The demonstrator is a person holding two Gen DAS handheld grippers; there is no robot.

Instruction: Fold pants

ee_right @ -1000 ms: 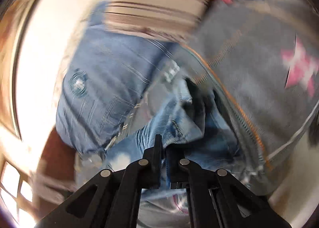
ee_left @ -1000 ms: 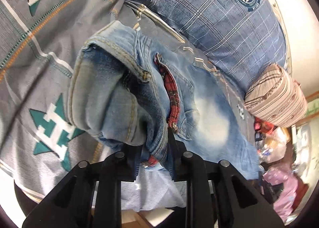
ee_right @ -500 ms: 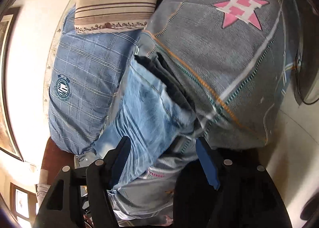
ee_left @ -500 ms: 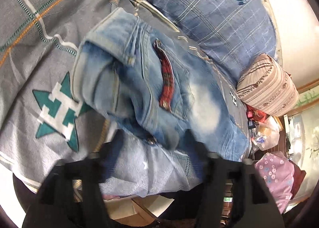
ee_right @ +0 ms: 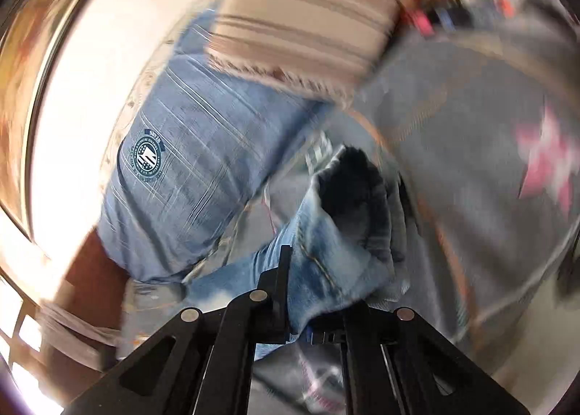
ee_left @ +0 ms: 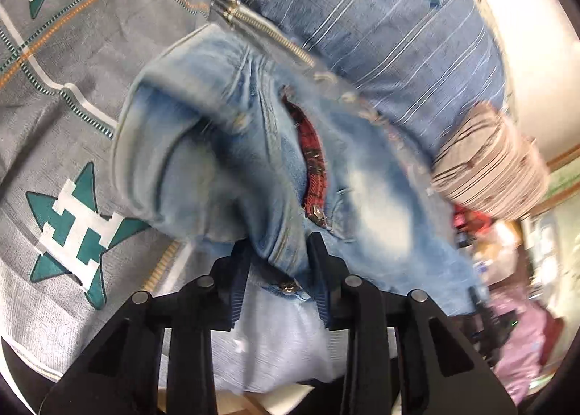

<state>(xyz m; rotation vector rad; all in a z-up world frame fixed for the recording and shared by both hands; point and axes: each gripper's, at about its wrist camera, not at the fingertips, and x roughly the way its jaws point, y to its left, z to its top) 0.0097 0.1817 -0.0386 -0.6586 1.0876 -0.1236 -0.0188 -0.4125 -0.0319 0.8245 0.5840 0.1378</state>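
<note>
Since half a second ago: both tools closed again on denim, after standing wide apart and clear of the cloth.

Left tool (ee_left: pixel 280 248): fingers clamped on a bunched fold of the jeans (ee_left: pixel 232 146), near the fly edge; metal button (ee_left: pixel 289 288) showing just below the pinch, between the fingers. Red plaid pocket trim (ee_left: pixel 311 157) directly ahead of the tool. Waist end humped up ahead and to the left. Faded thigh panel ahead to the right.

Right tool (ee_right: pixel 308 270): clamped on a doubled hem of the jeans (ee_right: pixel 326 255); only the left finger (ee_right: pixel 279 284) plainly visible, the right one hidden under cloth. Dark leg opening (ee_right: pixel 357 190) gaping just ahead of the pinch.

Location of garment: on the bed, on a grey bedsheet (ee_left: pixel 72 63) printed with teal H-stars (ee_left: pixel 78 230); pink star (ee_right: pixel 547 161) visible to the right of the right tool.

Surroundings: blue checked pillow (ee_left: pixel 362 12) with round crest (ee_right: pixel 146 157) beyond the jeans; striped beige pillow (ee_left: pixel 485 165) further right of the left tool. Heavy motion blur in the right view; finer detail not legible.
</note>
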